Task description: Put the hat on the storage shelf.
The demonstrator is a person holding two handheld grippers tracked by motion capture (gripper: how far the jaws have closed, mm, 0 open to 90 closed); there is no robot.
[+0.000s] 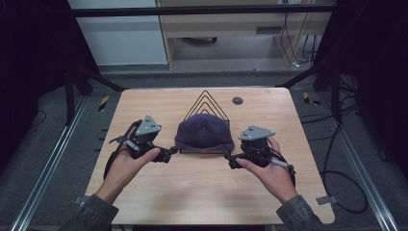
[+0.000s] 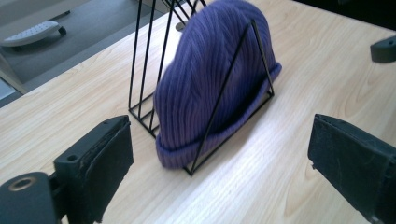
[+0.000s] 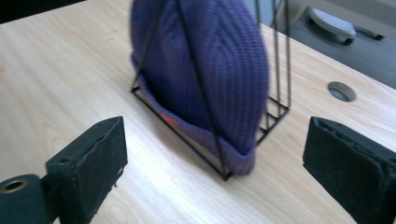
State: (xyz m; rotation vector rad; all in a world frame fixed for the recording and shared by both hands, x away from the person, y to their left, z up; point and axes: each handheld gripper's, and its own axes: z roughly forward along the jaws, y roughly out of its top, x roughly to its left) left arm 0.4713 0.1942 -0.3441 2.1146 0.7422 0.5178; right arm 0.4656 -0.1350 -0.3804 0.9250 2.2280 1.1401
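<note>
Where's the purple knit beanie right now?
The purple knit beanie sits upright in the black wire rack at table centre in the high view, between both open claws.

Light wood table (image 1: 159, 192), rounded corners, with a little round grommet hole (image 1: 237, 100) near the far edge. A black wire rack (image 1: 207, 102) sits mid-table toward the far edge, purple knit beanie (image 1: 204, 133) tucked in its front slot.

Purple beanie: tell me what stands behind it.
Behind the purple beanie rise more triangular frames of the black wire rack, empty, with bare table beyond. The rack's base directly behind the hat is covered.
</note>
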